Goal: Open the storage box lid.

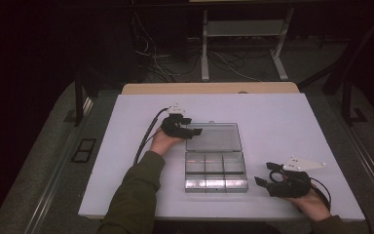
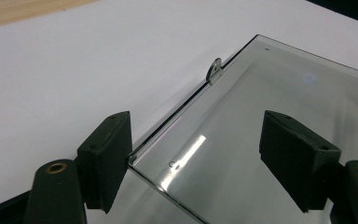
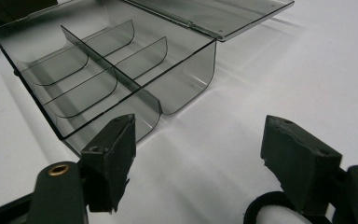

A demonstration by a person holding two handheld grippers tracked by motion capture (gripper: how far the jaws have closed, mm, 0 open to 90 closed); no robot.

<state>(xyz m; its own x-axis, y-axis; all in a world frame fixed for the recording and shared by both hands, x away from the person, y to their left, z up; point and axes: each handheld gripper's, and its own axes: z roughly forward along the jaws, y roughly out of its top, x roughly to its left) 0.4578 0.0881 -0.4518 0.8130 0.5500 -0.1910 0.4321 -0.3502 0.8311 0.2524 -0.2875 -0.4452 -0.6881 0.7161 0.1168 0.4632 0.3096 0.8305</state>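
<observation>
A clear smoky plastic compartment box point(image 1: 215, 176) lies open at the middle of the white tabletop point(image 1: 282, 126), its divided tray empty and its hinged lid point(image 1: 213, 137) folded flat on the far side.

A white surface point(image 1: 272, 122) is carrying a clear smoky plastic box point(image 1: 215, 170) with dividers. The box is lying open, its lid point(image 1: 213, 137) resting flat on the surface on the far side. The lid's corner is sitting between the left tongs point(image 1: 195, 131), while the compartments are lying well to the left of the right tongs point(image 1: 259, 181). A wooden edge point(image 1: 209, 88) is showing beyond the surface.
</observation>
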